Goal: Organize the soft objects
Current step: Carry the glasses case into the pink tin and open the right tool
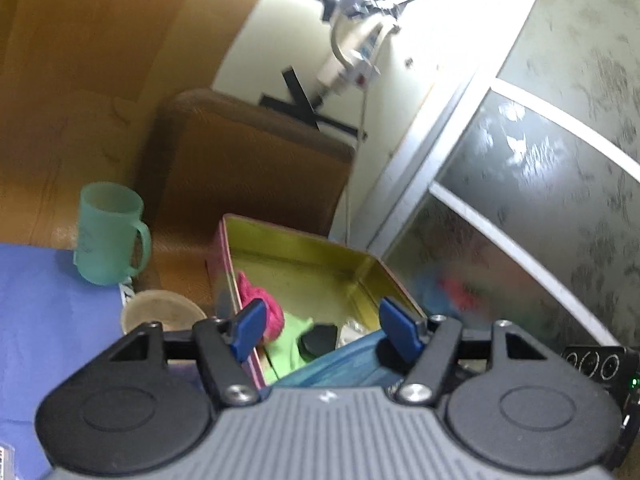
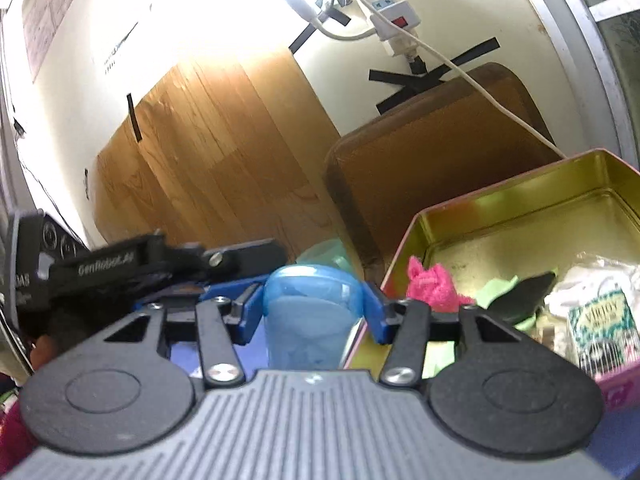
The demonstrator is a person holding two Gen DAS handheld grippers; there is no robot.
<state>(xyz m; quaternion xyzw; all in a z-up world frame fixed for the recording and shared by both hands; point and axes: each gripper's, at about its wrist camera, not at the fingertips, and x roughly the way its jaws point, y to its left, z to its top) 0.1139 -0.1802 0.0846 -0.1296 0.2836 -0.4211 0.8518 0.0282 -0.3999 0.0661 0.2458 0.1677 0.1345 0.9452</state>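
Between right gripper pads, clenched: translucent blue plastic cup. Left gripper released above gold-lined tin; fuzzy pink cloth inside.

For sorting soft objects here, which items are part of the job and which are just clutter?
Job: right gripper shut on the blue pouch; open tin; pink cloth and green cloth inside it; left gripper, open.

Lying about: green mug, tan bowl, power strip.

Open gold-lined tin: pink fuzzy cloth at left wall, green cloth beside; translucent blue soft item upright outside.
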